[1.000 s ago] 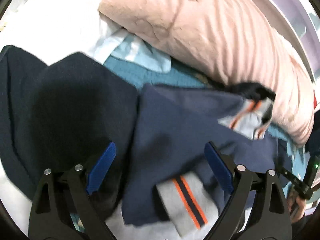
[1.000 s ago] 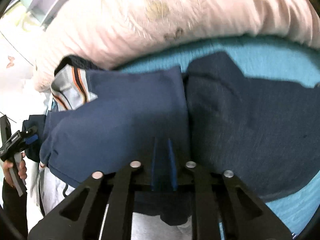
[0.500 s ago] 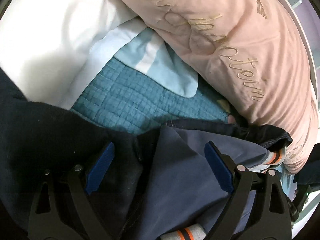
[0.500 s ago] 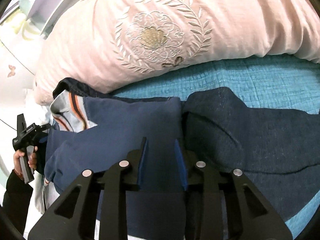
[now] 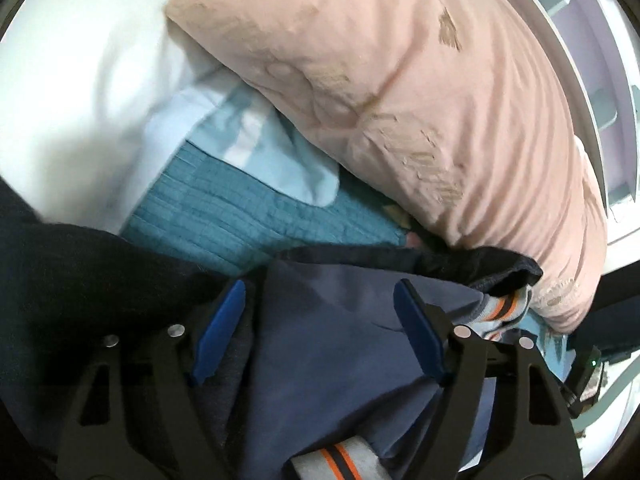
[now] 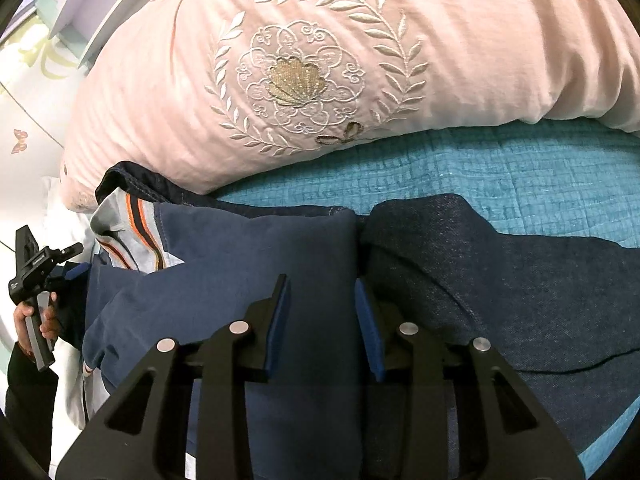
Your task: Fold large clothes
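Note:
A folded navy blue garment (image 6: 248, 264) with grey and orange striped trim (image 6: 132, 224) lies on a teal quilt (image 6: 500, 168); it also shows in the left wrist view (image 5: 340, 344). A dark denim garment (image 6: 500, 272) lies right beside it, seen at the left in the left wrist view (image 5: 80, 280). My right gripper (image 6: 322, 294) is open, its jaws just above the navy garment's right edge, holding nothing. My left gripper (image 5: 320, 296) is wide open over the seam between the two garments, empty.
A large pink embroidered pillow (image 6: 340, 60) lies behind the garments, also in the left wrist view (image 5: 420, 100). White and light blue bedding (image 5: 100, 80) lies at the far left. A white bed frame or wall (image 5: 580, 60) runs behind.
My right gripper went from shut on the navy garment to open and let it go. My left gripper shifted forward over the garments and stayed open.

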{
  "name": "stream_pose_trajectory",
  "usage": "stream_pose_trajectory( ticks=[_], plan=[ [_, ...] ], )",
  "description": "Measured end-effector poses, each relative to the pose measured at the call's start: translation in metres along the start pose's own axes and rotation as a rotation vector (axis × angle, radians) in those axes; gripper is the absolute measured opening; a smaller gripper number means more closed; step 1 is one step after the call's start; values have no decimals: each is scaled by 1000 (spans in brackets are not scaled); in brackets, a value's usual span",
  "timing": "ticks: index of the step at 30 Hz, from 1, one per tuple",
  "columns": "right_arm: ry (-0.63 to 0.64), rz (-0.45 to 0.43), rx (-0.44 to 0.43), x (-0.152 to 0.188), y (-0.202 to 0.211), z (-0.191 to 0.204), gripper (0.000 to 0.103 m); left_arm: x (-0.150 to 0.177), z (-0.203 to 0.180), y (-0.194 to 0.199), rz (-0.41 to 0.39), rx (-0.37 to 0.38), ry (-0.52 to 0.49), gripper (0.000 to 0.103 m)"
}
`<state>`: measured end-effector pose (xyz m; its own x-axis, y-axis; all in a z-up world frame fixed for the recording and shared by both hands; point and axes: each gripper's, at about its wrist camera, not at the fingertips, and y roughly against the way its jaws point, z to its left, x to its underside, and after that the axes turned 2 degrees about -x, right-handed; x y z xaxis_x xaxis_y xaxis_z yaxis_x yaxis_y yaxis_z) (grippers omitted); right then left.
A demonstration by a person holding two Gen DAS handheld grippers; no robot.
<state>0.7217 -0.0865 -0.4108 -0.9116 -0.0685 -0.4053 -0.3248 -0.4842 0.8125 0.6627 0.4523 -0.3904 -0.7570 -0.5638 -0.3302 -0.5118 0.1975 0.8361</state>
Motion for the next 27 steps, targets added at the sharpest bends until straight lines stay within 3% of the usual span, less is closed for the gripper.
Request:
stream_pose_trajectory(
  ticks=[3,7,14,17,20,23,25,27],
  plan=[
    [-1,4,2,0,0,-1,34,0,-3,-10,38,34,1,64],
    [3,2,7,-2,1,-2,35,0,-9,-24,45,-32,-29,64],
    [4,3,15,-5,0,-4,35,-5,1,-19,44,-57,14,64],
    [9,3,20,-7,-1,-5,35,-5,0,-23,59,-84,-4,64],
    [6,6,22,-7,-3,-5,35,-3,-7,-31,60,-64,-20,63],
    [4,7,22,-7,-4,-5,35,0,-10,-39,47,-114,-49,48],
    [7,7,22,-8,-4,-5,35,0,-3,-38,37,-117,-43,29],
    [7,7,25,-9,-5,-5,35,0,5,-36,32,-107,-34,22]
  ],
)
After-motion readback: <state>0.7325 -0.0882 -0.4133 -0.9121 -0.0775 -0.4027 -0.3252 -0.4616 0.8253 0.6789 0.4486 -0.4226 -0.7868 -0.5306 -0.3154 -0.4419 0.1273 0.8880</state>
